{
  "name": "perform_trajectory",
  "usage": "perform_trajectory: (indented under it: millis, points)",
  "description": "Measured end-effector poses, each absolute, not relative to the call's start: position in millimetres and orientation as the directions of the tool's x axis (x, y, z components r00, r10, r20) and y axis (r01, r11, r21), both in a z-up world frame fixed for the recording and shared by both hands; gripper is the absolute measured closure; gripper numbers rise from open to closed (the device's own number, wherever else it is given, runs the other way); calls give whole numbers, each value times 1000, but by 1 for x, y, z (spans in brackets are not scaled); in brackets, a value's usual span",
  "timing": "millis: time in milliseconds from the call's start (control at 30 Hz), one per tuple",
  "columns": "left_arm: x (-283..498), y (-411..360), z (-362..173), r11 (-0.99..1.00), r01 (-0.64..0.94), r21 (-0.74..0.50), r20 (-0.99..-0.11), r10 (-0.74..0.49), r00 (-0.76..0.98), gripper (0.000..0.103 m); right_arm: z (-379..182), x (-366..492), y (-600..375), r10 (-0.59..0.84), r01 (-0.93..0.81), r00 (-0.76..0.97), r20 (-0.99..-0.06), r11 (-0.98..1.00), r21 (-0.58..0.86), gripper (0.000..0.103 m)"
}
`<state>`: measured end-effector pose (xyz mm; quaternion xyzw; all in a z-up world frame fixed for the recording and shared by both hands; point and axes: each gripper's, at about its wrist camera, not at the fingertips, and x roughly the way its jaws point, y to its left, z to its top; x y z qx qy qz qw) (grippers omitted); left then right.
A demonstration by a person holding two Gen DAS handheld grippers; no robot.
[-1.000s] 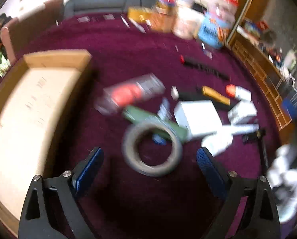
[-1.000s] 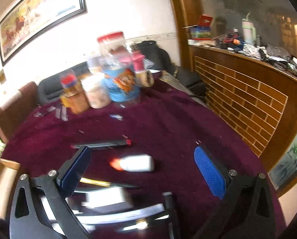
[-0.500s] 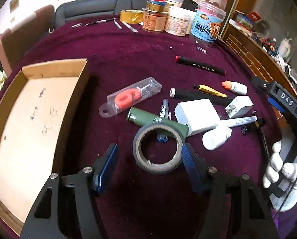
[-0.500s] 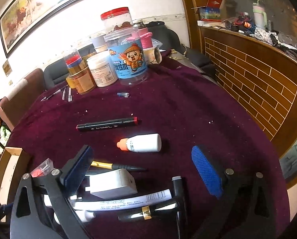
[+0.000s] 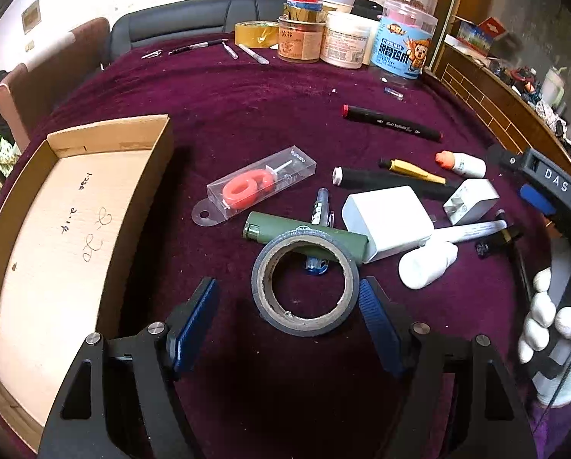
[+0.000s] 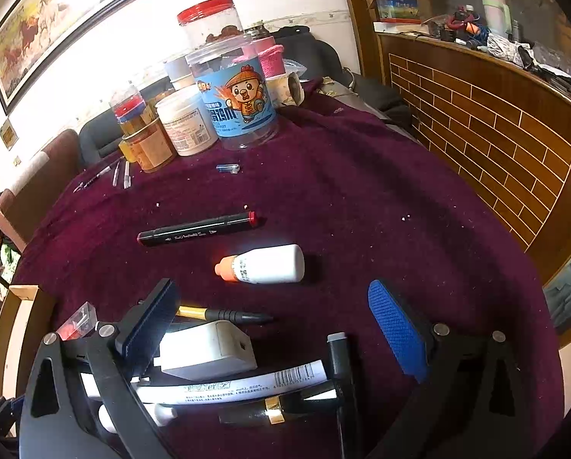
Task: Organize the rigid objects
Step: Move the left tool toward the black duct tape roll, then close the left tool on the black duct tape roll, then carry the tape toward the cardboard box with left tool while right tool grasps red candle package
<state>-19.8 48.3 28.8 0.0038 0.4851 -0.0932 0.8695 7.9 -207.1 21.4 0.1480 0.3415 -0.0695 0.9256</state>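
L tool (image 5: 287, 306) opening | astride tape roll (image 5: 305, 281) | box (image 5: 105, 141) left

Round table (image 6: 381, 199) under maroon cloth, lint specks on it. White wall (image 6: 140, 26) behind, framed horse painting (image 6: 56, 19) upper left, small plaque (image 6: 8, 134) below it. Dark sofa (image 5: 193, 19) along the table's far edge, brown chair (image 5: 75, 53) at far left. Wood counter (image 6: 488, 122) with brick-pattern front on the right, cluttered top. Wood post (image 6: 356, 15) at its end. Bright daylight on the wall.
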Motion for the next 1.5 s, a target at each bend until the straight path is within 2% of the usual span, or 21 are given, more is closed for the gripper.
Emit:
perform_trajectory:
  millis: [333,667,733,767,800,1133,1267,1333,1433,1500]
  points:
    - [-13,38,19,984,176,-42,-850,-128,511,32,21,10,-203,-41,226,754,-655,953,200,4]
    - [-9,37,13,982,181,-57,-849,-143,508,33,19,12,-202,-56,232,751,-658,955,183,4]
    - [-10,38,12,981,186,-59,-847,-148,511,36,19,13,-201,-63,234,750,-658,957,174,4]
    - [-11,40,13,980,189,-63,-846,-153,511,45,19,13,-200,-68,235,751,-657,957,170,4]
    - [-11,41,15,976,201,-80,-845,-173,506,49,19,13,-200,-72,236,752,-655,958,165,4]
    - [-58,77,72,968,223,-116,-787,-226,574,49,22,9,-186,-170,244,788,-592,969,46,4]
    - [-83,114,90,976,186,-116,-761,-208,615,49,31,-3,-172,-263,286,817,-513,958,-36,4]
    - [-90,131,92,979,164,-118,-754,-196,627,49,39,-8,-164,-283,294,812,-511,954,-62,4]
    - [-97,159,91,981,125,-150,-743,-195,641,48,60,-21,-143,-164,203,828,-536,979,14,4]
    - [-99,171,90,980,109,-168,-737,-199,646,48,72,-23,-123,-22,90,819,-573,992,91,4]
